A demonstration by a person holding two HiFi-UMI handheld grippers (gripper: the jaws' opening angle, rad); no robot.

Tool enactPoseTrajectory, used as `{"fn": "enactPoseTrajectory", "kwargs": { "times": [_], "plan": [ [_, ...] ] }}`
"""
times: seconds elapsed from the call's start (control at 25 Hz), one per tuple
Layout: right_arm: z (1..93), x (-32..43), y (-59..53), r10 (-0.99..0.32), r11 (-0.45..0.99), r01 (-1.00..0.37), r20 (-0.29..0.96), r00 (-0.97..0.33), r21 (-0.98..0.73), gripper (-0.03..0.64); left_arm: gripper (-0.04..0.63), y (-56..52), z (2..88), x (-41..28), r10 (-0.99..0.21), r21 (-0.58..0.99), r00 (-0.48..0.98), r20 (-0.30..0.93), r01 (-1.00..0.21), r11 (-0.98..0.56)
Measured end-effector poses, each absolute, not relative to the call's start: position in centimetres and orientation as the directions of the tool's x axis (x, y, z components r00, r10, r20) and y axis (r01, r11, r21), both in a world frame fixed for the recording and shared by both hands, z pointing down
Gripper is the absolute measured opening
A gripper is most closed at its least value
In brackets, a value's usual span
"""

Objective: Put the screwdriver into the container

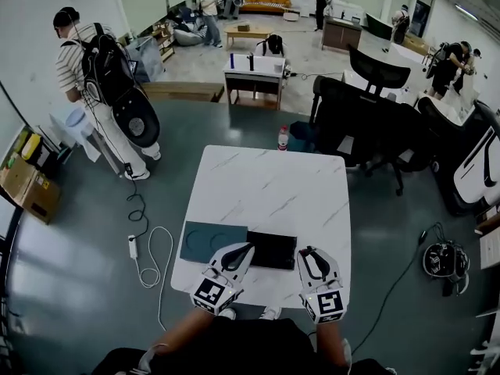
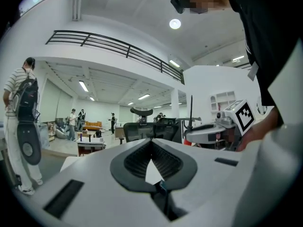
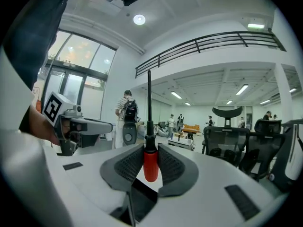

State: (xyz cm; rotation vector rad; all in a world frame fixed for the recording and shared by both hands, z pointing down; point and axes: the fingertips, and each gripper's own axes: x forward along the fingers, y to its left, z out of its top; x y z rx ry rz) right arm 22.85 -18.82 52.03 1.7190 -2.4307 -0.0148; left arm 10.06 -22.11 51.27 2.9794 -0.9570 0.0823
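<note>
Red-handled screwdriver (image 3: 150, 163) being carried towards the container (image 1: 272, 250).
The right gripper (image 3: 150, 151) is pinching the handle, shaft pointing up; the left gripper (image 2: 151, 146) is hovering empty, jaws pressed together. Both are hanging over the table's (image 1: 273, 178) near edge by the black container. The next move probably calls for lowering the tool in, then releasing.

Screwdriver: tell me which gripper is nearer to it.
Right. The right gripper clamps the screwdriver by its red handle; the left gripper is apart, off to its side, empty.

Red-handled screwdriver (image 3: 150, 163) upright — container (image 1: 272, 250) black.
</note>
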Motion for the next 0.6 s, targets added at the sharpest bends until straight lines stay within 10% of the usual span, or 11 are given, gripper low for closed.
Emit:
{"fn": "enactPoseTrajectory", "kwargs": {
  "times": [0.6],
  "plan": [
    [60.9,21.0,-23.1,-0.803,0.531,-0.829,0.415,-0.427,0.177,0.103,0.005,-23.7,53.5,5.8,-0.655,0.017,0.747,0.119,-0.661,-0.751]
  ]
}}
